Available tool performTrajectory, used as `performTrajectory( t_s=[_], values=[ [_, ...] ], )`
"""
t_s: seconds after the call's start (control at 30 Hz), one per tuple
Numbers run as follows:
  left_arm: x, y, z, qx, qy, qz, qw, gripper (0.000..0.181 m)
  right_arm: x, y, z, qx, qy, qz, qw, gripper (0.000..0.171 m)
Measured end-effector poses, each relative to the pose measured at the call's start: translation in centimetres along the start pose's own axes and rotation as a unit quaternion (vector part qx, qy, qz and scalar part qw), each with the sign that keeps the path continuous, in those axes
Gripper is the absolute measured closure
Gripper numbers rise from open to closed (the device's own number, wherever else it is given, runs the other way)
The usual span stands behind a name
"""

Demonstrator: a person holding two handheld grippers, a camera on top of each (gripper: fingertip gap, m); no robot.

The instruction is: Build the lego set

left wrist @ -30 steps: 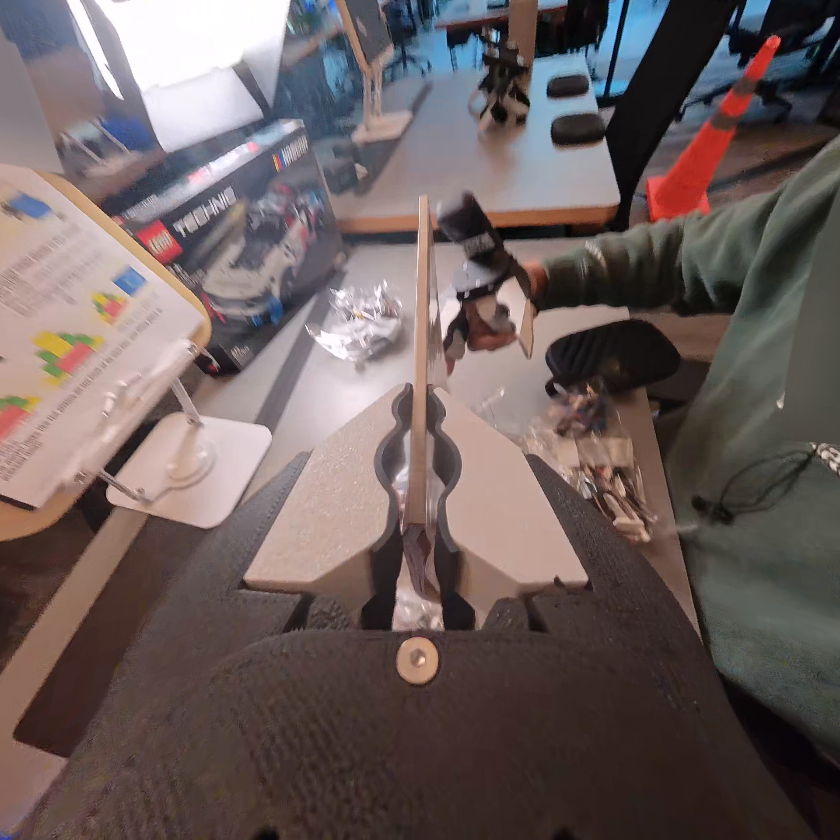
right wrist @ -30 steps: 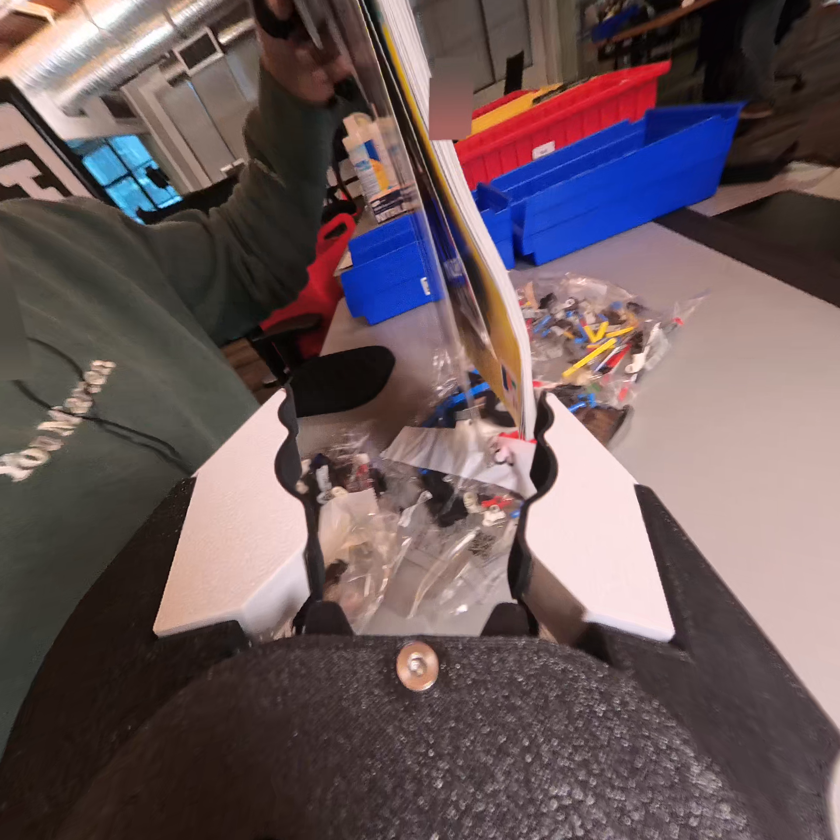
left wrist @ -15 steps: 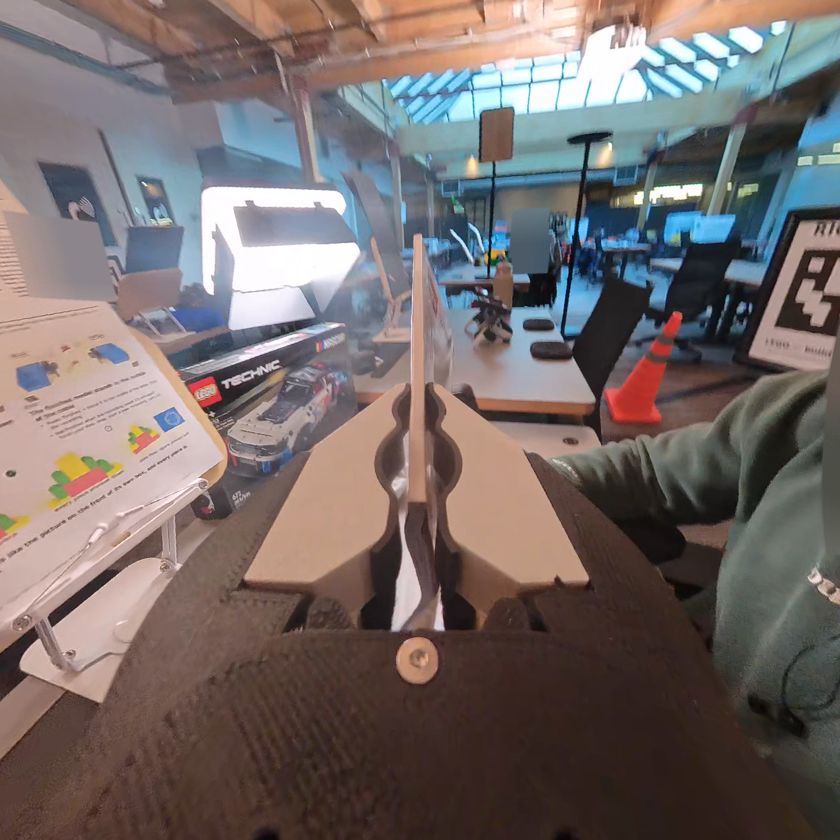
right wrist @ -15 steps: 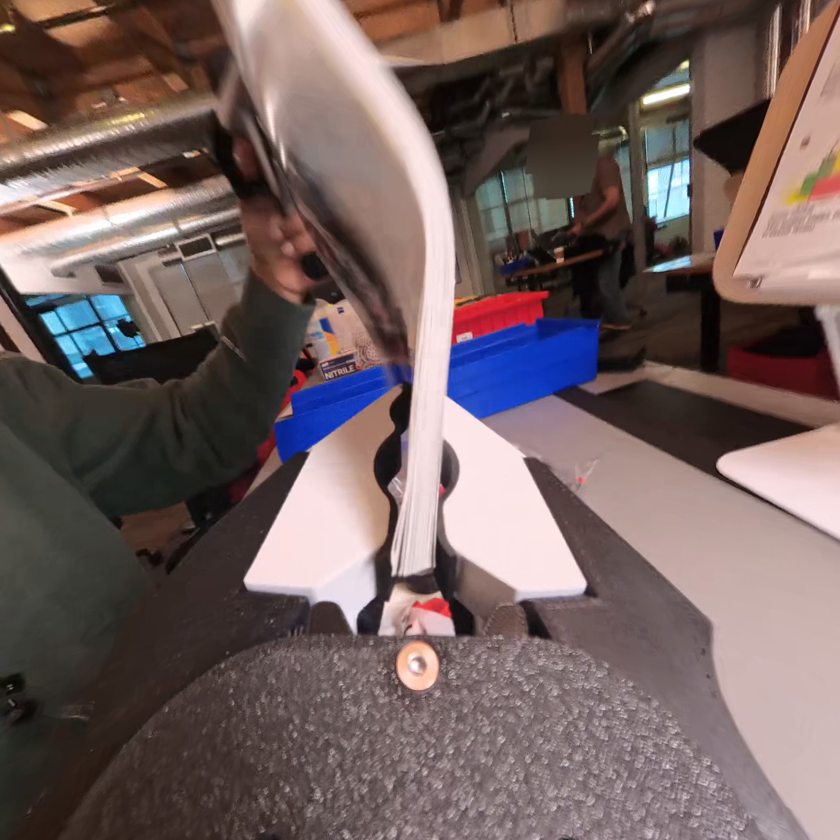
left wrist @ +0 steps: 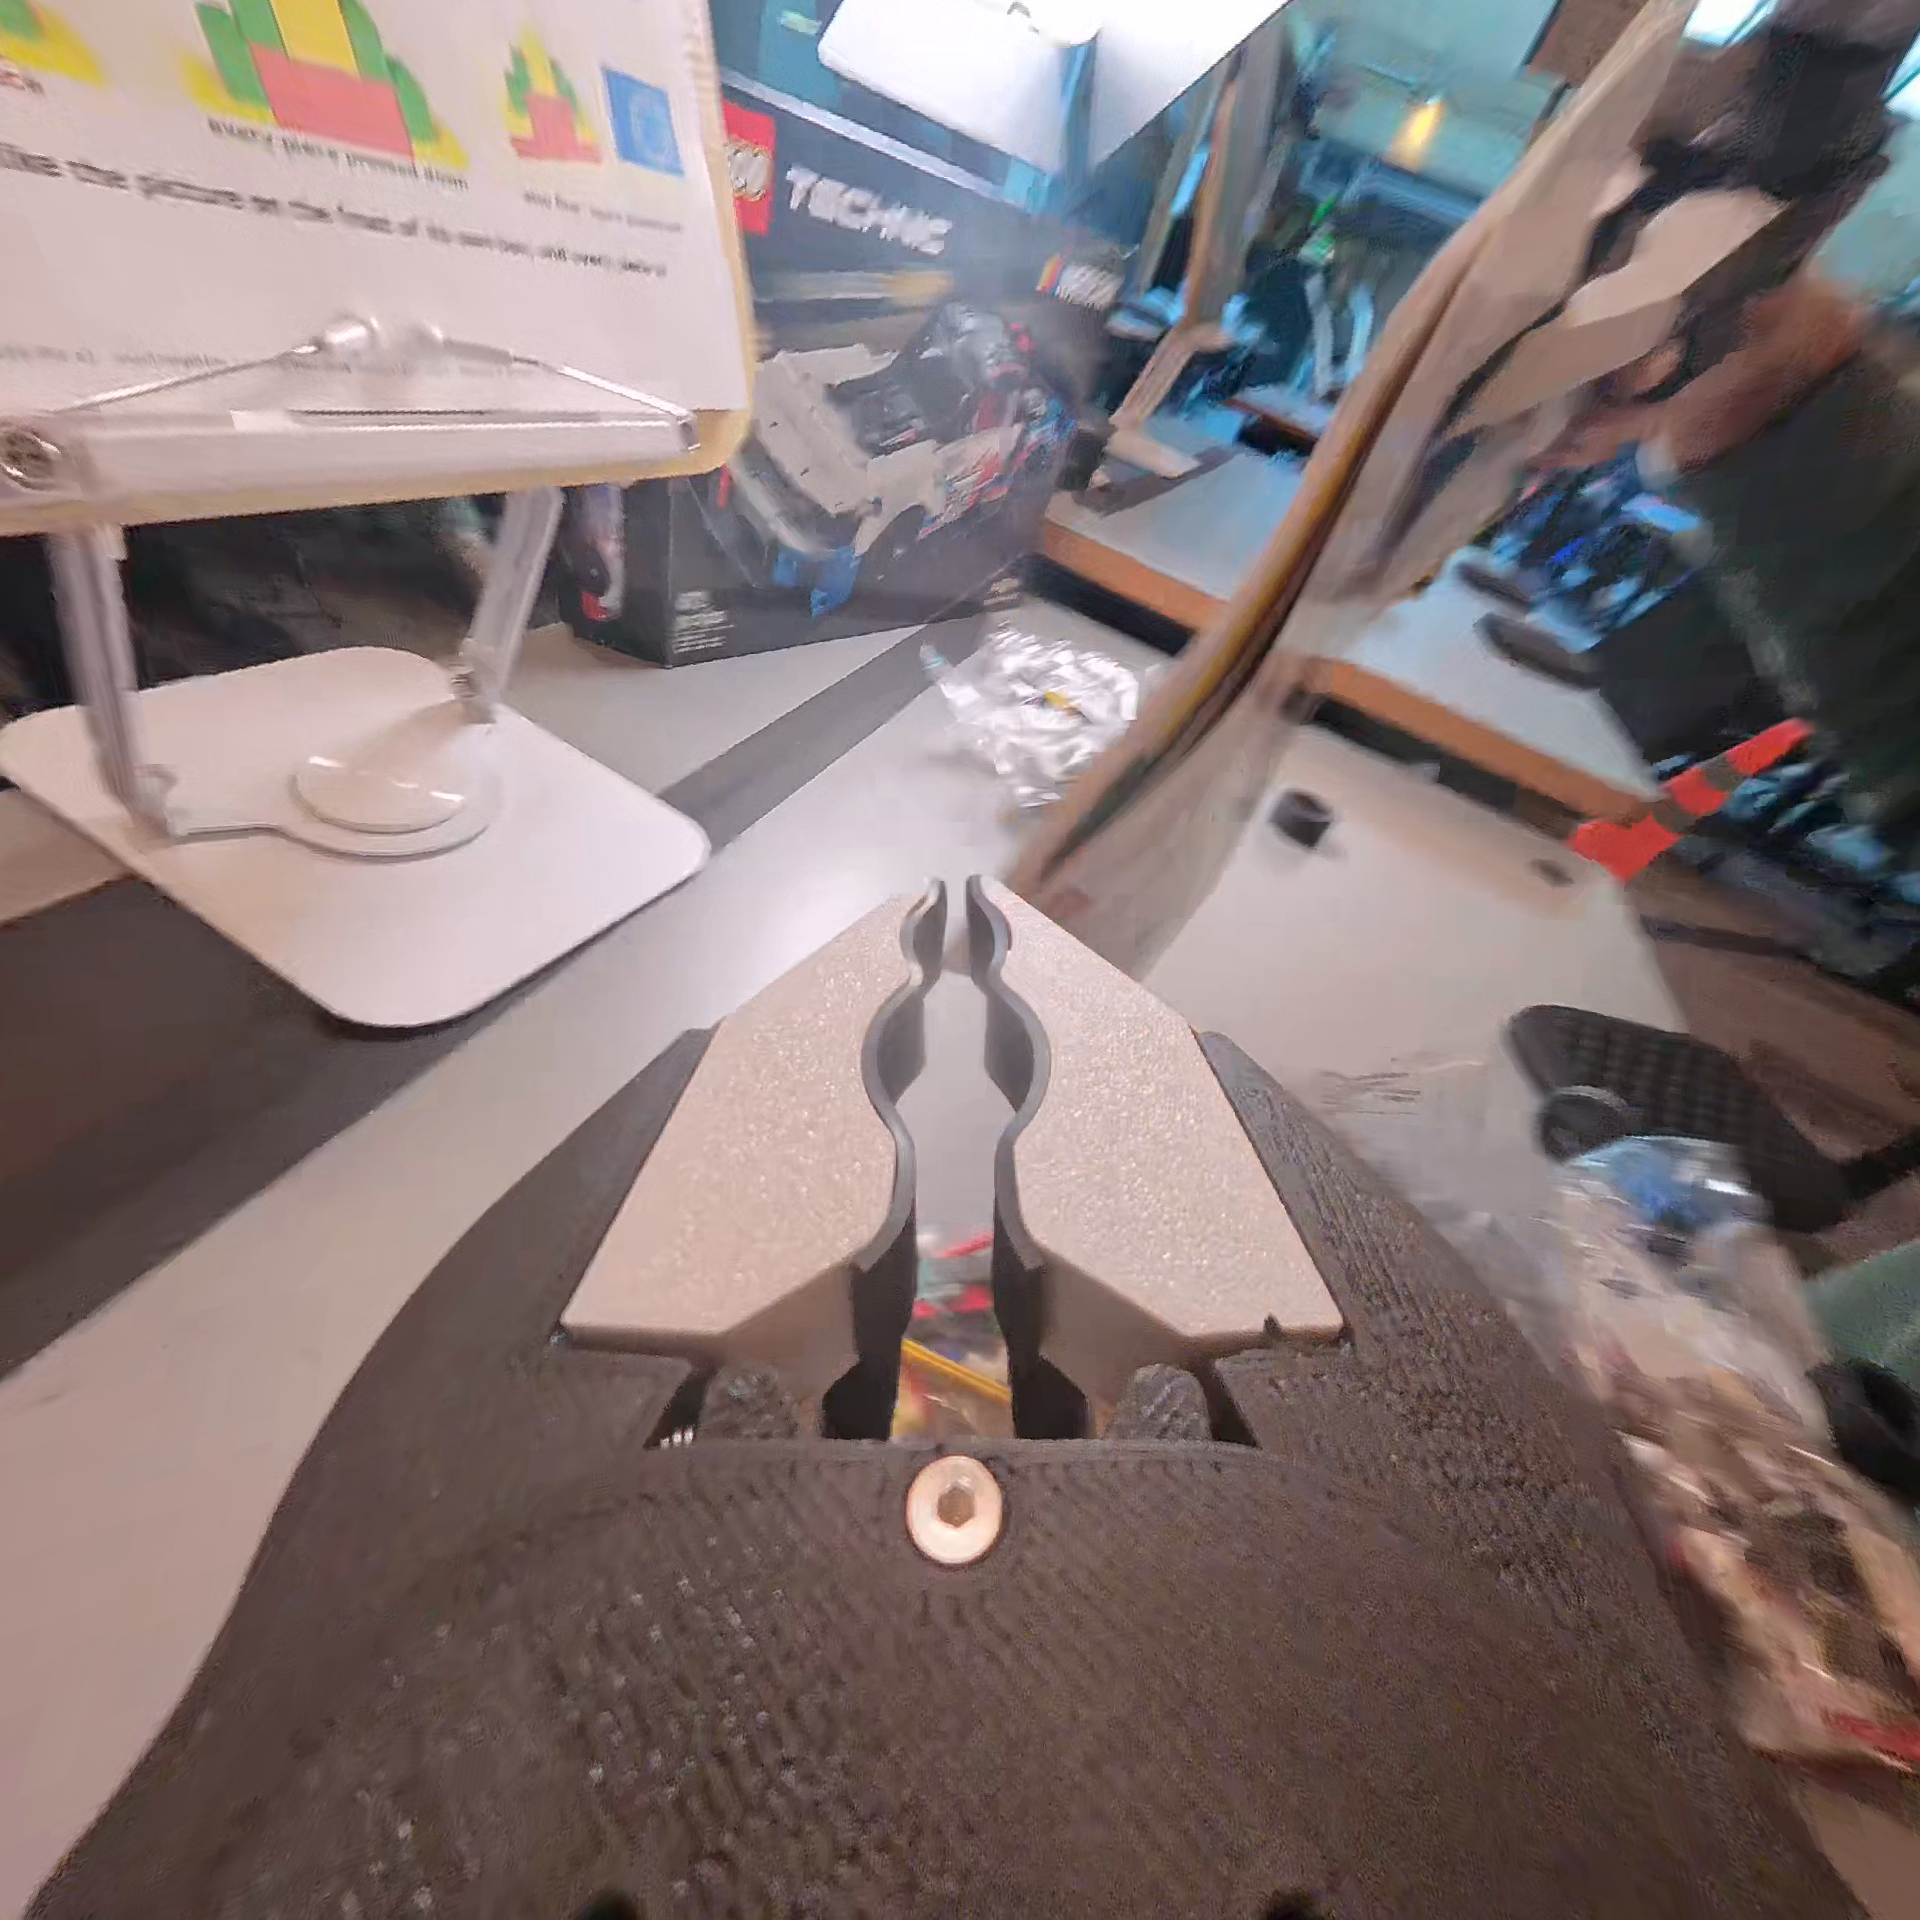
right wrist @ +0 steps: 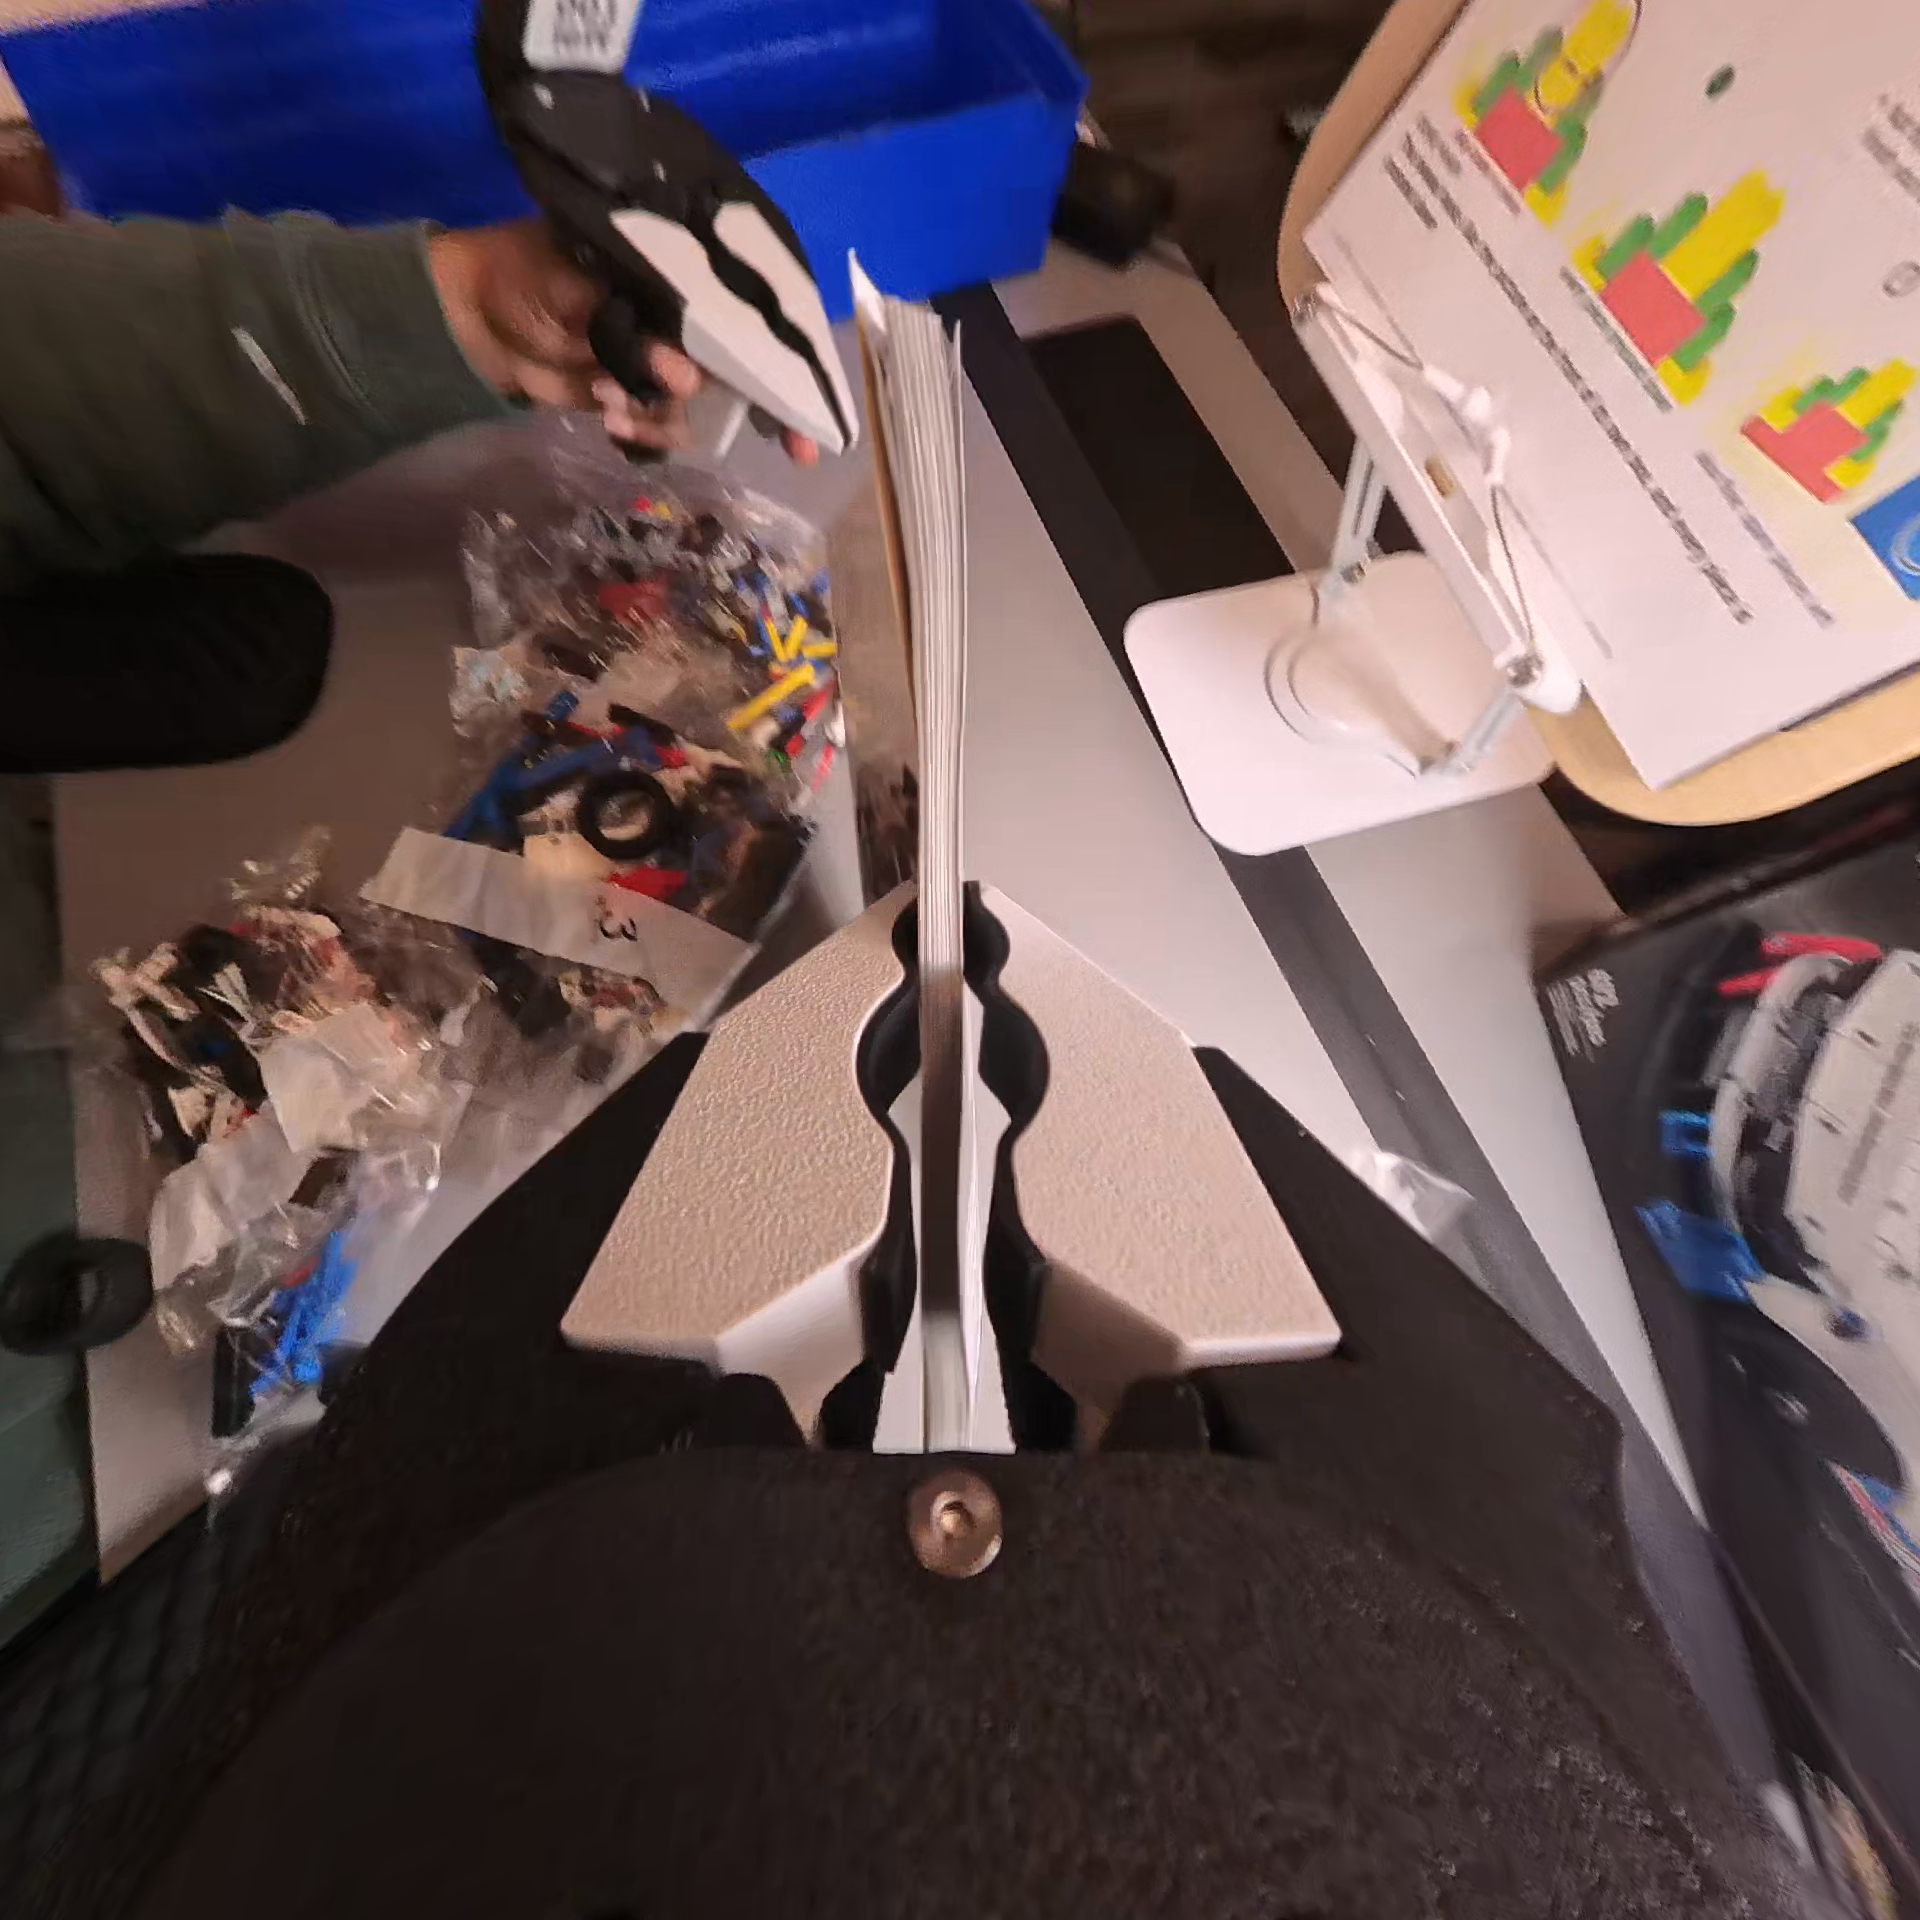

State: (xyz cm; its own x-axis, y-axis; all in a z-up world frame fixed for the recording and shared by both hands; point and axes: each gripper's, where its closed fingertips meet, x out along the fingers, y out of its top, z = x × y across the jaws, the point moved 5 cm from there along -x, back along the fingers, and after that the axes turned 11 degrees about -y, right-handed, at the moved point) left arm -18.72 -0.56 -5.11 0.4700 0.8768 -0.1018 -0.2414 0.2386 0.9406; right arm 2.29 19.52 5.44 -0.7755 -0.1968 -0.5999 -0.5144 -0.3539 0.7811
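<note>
Right gripper [right wrist: 940, 925]: its jaws were clamped on the spine end of the instruction booklet [right wrist: 935, 582], which stood on edge between them.
Booklet axis: the long side ran straight away from the right jaws toward 12 o'clock, with the page edges fanned a little at the far end.
Left gripper [left wrist: 956, 904]: the jaws were almost together and held nothing; in the right wrist view it pointed at the booklet's far corner from 10 o'clock, just beside it, and I cannot tell whether it touched.
Nearer hand: the right one had the booklet; the left would have to come in from the side, I think, to take a cover or a page.
Parts bags [right wrist: 644, 727]: on the grey table [right wrist: 1091, 831] at 10 o'clock of the right jaws, unopened as far as I can judge.
Lego box [left wrist: 883, 416]: far, at 12 o'clock in the left wrist view, behind the white document stand [left wrist: 343, 821].
Progress: very early, no bricks joined.
</note>
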Motion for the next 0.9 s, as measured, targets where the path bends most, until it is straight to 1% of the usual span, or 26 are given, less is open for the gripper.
performTrajectory(
  t_s=[0.07, 0.17, 0.27, 0.33, 0.37, 0.5, 0.57, 0.67, 0.7, 0.73, 0.77, 0.8, 0.9],
  values=[
    [1.1, 0.5, -2.2, 0.028, 0.051, -0.028, 0.998, 0.170, 0.0, -0.2, 1.1, -0.026, -0.030, -0.057, 0.998, 0.171],
    [2.2, 3.1, -5.8, 0.105, 0.151, -0.053, 0.982, 0.152, -0.1, -0.4, 2.5, -0.076, -0.070, -0.123, 0.987, 0.170],
    [3.8, 6.4, -8.8, 0.189, 0.223, -0.090, 0.952, 0.148, -0.4, 1.4, 3.7, -0.096, -0.095, -0.127, 0.983, 0.169],
    [5.2, 8.2, -10.8, 0.227, 0.248, -0.124, 0.934, 0.148, -0.6, 3.5, 4.7, -0.089, -0.105, -0.108, 0.985, 0.169],
    [5.9, 8.9, -11.9, 0.230, 0.251, -0.140, 0.930, 0.147, -0.7, 4.7, 5.2, -0.086, -0.108, -0.094, 0.986, 0.169],
    [8.5, 9.3, -15.5, 0.209, 0.220, -0.212, 0.929, 0.160, -1.2, 9.7, 7.5, -0.085, -0.139, -0.040, 0.986, 0.170],
    [9.1, 9.7, -16.9, 0.236, 0.238, -0.229, 0.914, 0.167, -1.5, 11.9, 8.8, -0.083, -0.160, -0.015, 0.983, 0.170],
    [9.7, 9.8, -17.1, 0.268, 0.229, -0.253, 0.901, 0.179, -1.3, 14.5, 11.0, -0.079, -0.196, 0.018, 0.977, 0.171],
    [9.5, 10.1, -17.1, 0.282, 0.240, -0.249, 0.895, 0.181, -1.0, 15.3, 11.7, -0.078, -0.206, 0.029, 0.975, 0.171],
    [9.1, 10.8, -17.2, 0.286, 0.263, -0.227, 0.893, 0.181, -0.7, 16.2, 12.4, -0.081, -0.215, 0.041, 0.972, 0.170],
    [8.5, 11.4, -17.3, 0.272, 0.279, -0.196, 0.900, 0.181, -0.4, 17.0, 12.9, -0.084, -0.223, 0.053, 0.970, 0.169],
    [7.6, 11.9, -17.5, 0.244, 0.288, -0.158, 0.912, 0.181, -0.2, 18.0, 13.4, -0.090, -0.229, 0.067, 0.967, 0.169],
    [4.2, 12.5, -18.3, 0.138, 0.299, -0.025, 0.944, 0.181, 0.2, 21.3, 14.4, -0.092, -0.240, 0.124, 0.958, 0.169]
  ],
)
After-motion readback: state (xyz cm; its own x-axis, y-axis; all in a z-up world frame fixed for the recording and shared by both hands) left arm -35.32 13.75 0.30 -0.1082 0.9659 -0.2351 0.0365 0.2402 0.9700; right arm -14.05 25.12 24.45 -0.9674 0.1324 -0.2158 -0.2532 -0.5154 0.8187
